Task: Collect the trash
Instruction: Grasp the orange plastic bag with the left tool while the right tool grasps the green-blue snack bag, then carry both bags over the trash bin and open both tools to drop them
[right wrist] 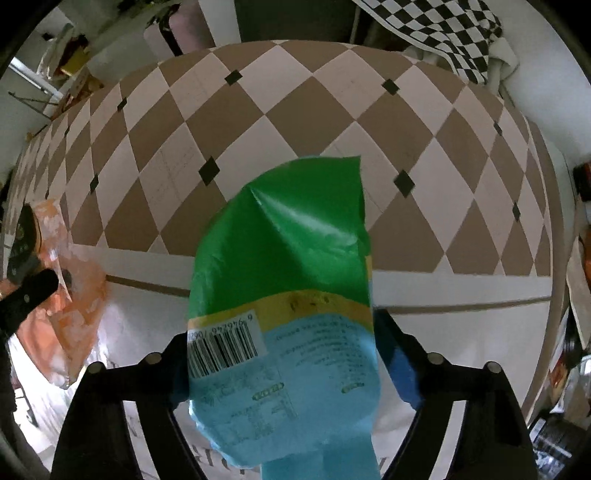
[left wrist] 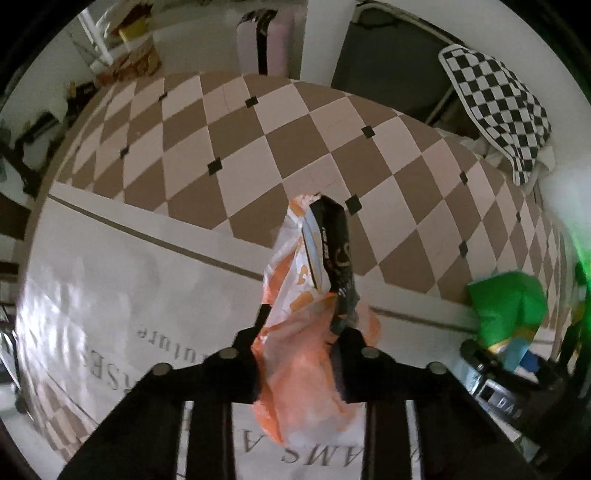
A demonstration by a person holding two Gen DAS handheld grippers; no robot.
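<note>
Here, the left gripper [left wrist: 301, 339] pinches an orange-and-white wrapper [left wrist: 295, 332] with a black packet [left wrist: 332, 243] above a checkered mat [left wrist: 258, 140]. The right gripper [right wrist: 280, 354] clamps a green-and-blue snack bag [right wrist: 284, 295], which blocks much of its view. A black-and-white checkered cloth [left wrist: 498, 107] lies beyond.

Brown-and-cream diamond rug [left wrist: 258, 140], white wall [left wrist: 321, 33], checkered cloth [left wrist: 495, 107]

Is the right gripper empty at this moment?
No, the right gripper is closed on a green and blue wrapper held between its fingers.
</note>
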